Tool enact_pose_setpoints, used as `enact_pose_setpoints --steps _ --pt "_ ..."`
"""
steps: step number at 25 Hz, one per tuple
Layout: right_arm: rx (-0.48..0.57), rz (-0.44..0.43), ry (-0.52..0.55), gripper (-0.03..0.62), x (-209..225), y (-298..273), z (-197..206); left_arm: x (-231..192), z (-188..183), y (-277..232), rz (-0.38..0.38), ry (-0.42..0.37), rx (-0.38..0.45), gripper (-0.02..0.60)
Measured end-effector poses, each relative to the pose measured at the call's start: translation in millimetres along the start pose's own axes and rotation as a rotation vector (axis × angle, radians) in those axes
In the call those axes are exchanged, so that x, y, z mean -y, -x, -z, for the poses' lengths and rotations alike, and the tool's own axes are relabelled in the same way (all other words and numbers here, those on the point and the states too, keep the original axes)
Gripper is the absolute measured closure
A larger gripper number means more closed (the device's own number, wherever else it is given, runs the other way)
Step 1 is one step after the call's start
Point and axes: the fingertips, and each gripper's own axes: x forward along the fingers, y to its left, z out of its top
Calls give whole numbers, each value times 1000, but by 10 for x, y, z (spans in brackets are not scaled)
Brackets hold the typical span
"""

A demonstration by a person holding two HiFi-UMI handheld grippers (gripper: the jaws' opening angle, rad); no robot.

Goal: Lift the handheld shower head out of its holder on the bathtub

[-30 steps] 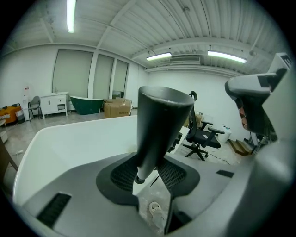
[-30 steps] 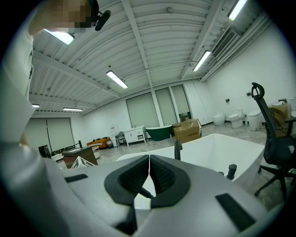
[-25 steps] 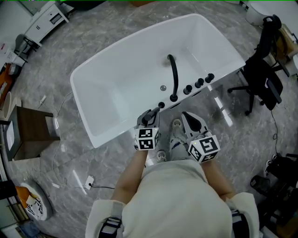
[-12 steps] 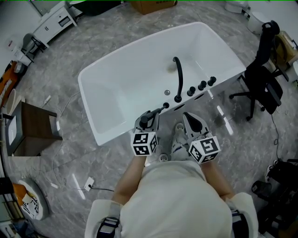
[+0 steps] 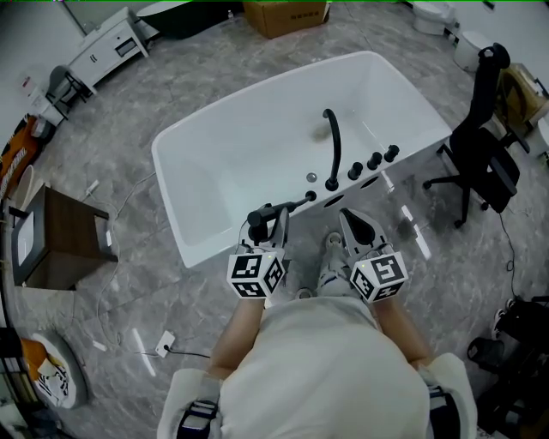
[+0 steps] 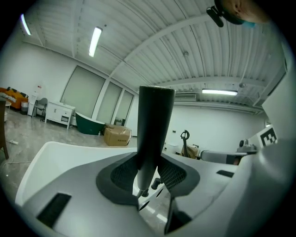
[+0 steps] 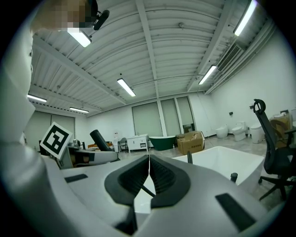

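The handheld shower head [image 5: 257,214] is a slim black wand, and my left gripper [image 5: 268,225] is shut on it just in front of the white bathtub's [image 5: 214,171] near rim. A thin black line runs from it to the holder [image 5: 310,197] on the tub deck. In the left gripper view the wand [image 6: 155,129] stands upright, clamped between the pads of the left gripper [image 6: 147,178]. My right gripper [image 5: 353,225] hangs beside it on the right, shut and empty, and in its own view the right gripper [image 7: 149,178] shows its jaws meeting.
A curved black spout [image 5: 333,141] and several black knobs [image 5: 374,160] stand on the tub's deck. A black office chair [image 5: 485,163] is at the right and a wooden side table [image 5: 60,240] at the left. A cardboard box [image 5: 287,15] sits beyond the tub.
My left gripper has risen and drawn back from the tub rim, bringing the shower head with it. The right gripper shifted only slightly.
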Motion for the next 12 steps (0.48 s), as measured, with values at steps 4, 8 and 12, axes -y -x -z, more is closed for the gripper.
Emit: enact_pose_setpoints --steps 4,8,12 --pt "18 -10 11 573 -63 6 -71 38 -271 170 12 15 73 440" --pt "26 -24 25 574 -149 6 -102 62 -511 330 25 19 133 440" --pt "38 -27 35 574 -172 23 -144 40 -747 485 35 45 205 440"
